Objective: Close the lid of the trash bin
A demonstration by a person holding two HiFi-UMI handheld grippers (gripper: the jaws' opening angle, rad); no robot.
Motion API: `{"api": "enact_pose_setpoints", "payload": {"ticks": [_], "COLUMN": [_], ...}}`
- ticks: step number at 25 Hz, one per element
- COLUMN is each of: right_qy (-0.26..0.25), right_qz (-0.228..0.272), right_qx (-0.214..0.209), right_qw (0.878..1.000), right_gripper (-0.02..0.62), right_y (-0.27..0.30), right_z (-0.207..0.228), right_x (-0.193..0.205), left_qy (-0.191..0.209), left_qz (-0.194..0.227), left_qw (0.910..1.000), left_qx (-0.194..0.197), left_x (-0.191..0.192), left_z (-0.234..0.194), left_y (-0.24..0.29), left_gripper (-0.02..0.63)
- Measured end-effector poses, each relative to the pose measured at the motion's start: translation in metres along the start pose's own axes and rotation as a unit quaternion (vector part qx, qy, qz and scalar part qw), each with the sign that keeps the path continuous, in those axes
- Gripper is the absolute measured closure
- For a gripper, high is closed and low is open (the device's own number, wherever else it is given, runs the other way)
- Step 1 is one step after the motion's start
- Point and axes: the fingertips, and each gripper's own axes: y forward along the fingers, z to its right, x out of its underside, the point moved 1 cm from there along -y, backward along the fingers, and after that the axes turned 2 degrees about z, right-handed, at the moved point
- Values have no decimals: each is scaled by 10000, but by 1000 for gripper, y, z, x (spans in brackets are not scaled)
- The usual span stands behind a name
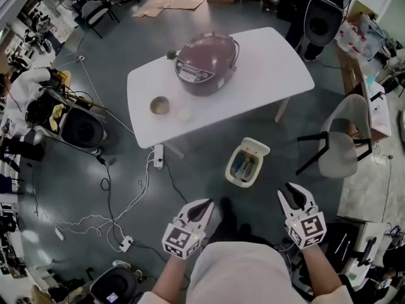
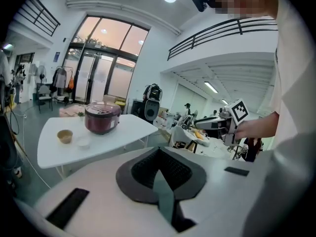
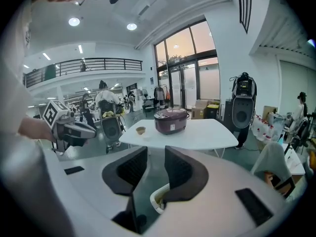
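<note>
The small white trash bin [image 1: 245,168] stands on the grey floor just in front of the white table, its lid [image 1: 254,147] tipped up and open on the far side. Both grippers hover low and near me, well short of the bin. My left gripper [image 1: 204,208] is to the bin's lower left, and its pads [image 2: 148,168] meet with nothing between them. My right gripper [image 1: 295,196] is to the bin's lower right, jaws apart and empty. In the right gripper view the bin's rim [image 3: 159,200] shows low in the gap of that gripper [image 3: 150,166].
The white table [image 1: 266,75] carries a maroon rice cooker [image 1: 205,62] and a small bowl [image 1: 159,105]. A grey chair [image 1: 338,147] stands right of the bin. A power strip [image 1: 158,156] and white cables [image 1: 117,211] lie on the floor to the left.
</note>
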Motion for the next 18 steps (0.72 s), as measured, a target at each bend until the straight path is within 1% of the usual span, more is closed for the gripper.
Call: {"api": "enact_pose_setpoints", "payload": {"ticks": [4, 9, 15, 18], "right_qy": [-68, -168, -276, -325], "right_qz": [-85, -139, -280, -390], "right_qx": [137, 198, 121, 5], "right_qw": [9998, 9996, 9992, 9987], "right_gripper": [470, 471, 471, 471], "right_y": [27, 58, 74, 94], "right_z": [4, 10, 24, 37], "right_x": [-5, 5, 21, 38], "left_qy": [8, -70, -76, -93], "left_qz": [-84, -175, -224, -299], "left_qw": [9997, 9988, 9991, 9992], "left_qx": [246, 449, 364, 258], "left_x": [-2, 11, 27, 37], "left_z": [-19, -31, -32, -39], "left_y": [18, 41, 57, 72], "left_gripper": [590, 591, 589, 591]}}
